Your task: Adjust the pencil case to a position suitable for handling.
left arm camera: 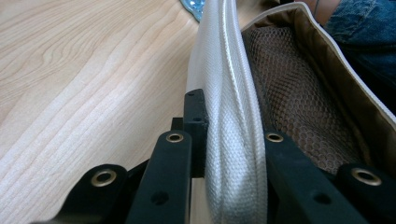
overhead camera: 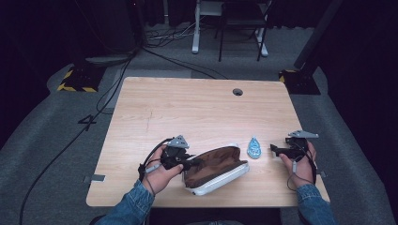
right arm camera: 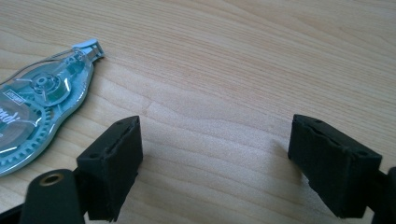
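1. Pouch [overhead camera: 216, 169] lies open on the table [overhead camera: 187, 108] near the front edge, brown lining up. White rim [left arm camera: 233, 140] is pinched in the left gripper [overhead camera: 187, 163], jaws clamped tight on it, prob. to keep the mouth held open & the pouch steady.
2. Correction tape roller [overhead camera: 254, 147] lies flat just right of the pouch, apart from it; looks like the next thing to go in.
3. Right gripper [right arm camera: 215, 154] sits low, right of the roller, jaws wide apart, nothing between them, roller just off its left jaw.
4. Nothing blocks the way from roller to pouch mouth. Mesh pocket [left arm camera: 299, 102] inside the pouch could snag.
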`<state>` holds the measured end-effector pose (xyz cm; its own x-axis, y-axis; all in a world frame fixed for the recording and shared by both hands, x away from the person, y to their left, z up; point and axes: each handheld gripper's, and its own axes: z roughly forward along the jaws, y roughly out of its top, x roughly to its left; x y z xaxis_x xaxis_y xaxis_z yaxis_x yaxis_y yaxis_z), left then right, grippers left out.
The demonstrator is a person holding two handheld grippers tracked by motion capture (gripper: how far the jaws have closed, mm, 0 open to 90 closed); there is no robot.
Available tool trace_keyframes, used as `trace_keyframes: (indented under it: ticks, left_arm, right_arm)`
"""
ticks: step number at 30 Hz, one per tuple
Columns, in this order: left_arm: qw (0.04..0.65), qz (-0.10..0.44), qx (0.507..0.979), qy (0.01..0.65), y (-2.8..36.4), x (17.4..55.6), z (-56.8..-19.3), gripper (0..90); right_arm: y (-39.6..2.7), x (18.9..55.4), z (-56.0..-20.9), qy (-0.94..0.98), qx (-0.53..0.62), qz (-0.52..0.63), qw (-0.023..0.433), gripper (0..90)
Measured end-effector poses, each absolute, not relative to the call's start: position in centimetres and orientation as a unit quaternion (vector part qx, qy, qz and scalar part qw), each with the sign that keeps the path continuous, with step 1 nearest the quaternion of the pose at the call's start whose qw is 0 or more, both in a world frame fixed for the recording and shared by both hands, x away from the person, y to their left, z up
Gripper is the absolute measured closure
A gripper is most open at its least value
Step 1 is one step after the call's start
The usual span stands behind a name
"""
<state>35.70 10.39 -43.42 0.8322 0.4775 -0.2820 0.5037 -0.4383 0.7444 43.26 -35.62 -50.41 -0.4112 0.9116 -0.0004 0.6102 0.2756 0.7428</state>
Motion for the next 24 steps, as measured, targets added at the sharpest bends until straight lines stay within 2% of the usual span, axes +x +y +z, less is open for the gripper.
trace_keyframes:
  ticks: [24]
  left_arm:
    - [0.411, -0.013, 0.864, 0.292, 10.3, 36.0, -44.5, 76.5]
  right_arm:
    - [-35.6, 43.3, -50.4, 0.768, 0.495, 0.341, 0.220, 17.9]
